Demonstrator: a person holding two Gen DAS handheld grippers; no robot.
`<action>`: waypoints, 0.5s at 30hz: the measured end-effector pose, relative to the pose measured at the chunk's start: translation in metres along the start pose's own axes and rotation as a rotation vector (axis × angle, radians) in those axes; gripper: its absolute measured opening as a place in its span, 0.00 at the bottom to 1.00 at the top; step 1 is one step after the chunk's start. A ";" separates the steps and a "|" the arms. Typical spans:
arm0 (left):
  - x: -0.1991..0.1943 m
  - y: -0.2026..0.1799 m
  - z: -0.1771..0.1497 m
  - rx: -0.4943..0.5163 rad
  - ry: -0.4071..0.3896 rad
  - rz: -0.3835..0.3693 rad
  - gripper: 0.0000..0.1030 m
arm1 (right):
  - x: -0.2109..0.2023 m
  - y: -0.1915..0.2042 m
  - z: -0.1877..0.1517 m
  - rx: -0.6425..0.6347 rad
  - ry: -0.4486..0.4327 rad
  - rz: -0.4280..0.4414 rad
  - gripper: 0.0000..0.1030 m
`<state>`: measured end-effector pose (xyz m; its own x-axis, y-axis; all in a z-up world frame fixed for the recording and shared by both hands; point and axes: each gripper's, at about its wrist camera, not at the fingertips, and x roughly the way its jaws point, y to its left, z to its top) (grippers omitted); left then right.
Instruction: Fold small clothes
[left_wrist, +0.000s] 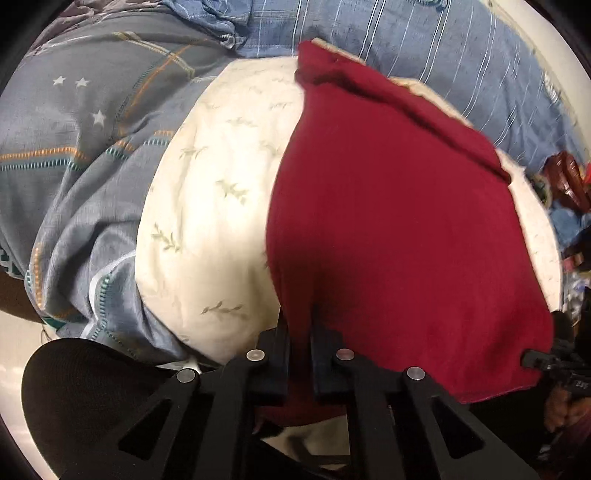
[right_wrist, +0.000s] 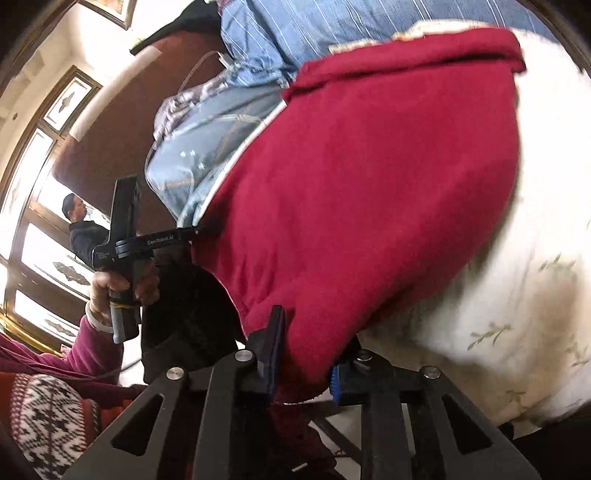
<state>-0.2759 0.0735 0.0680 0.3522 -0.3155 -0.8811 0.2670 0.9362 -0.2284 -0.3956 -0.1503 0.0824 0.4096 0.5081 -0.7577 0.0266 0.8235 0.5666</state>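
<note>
Both grippers are pinching the near hem of the red garment (left_wrist: 399, 229). The left gripper (left_wrist: 300, 332) has its two dark fingers pressed together on the cloth at the hem's left end, and the right gripper (right_wrist: 310, 354) clamps a bunched fold of the same hem between its black finger and its blue-padded one. In the right wrist view the left gripper (right_wrist: 201, 232) also shows from the side, its tip buried in the garment's edge, with the person's left hand (right_wrist: 122, 291) wrapped round the handle.

The red garment lies spread over a cream pillow (left_wrist: 210, 206) printed with small green sprigs, which rests on a bed among a grey-blue starred quilt (left_wrist: 77, 122) and a blue striped cloth (left_wrist: 424, 40). Its far edge reaches toward the pillow's far edge; its near edge hangs at the pillow's near edge, where the grippers meet it.

Holding two points apart along one hem keeps that edge straight, so it looks like the start of a fold: the near hem would be carried over toward the far edge. The pillow gives a soft, rounded base, so the cloth may slide or crease unevenly.
</note>
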 end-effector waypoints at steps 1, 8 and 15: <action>-0.005 -0.002 0.004 0.006 -0.018 -0.009 0.06 | -0.007 0.002 0.005 -0.007 -0.022 0.005 0.17; -0.039 -0.007 0.040 -0.007 -0.121 -0.122 0.06 | -0.046 0.005 0.045 -0.031 -0.179 0.028 0.15; -0.059 -0.025 0.109 0.012 -0.276 -0.149 0.06 | -0.076 -0.001 0.106 -0.052 -0.356 -0.063 0.15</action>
<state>-0.2052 0.0519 0.1713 0.5382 -0.4804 -0.6925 0.3437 0.8753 -0.3401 -0.3303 -0.2163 0.1740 0.7008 0.3438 -0.6250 0.0191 0.8668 0.4982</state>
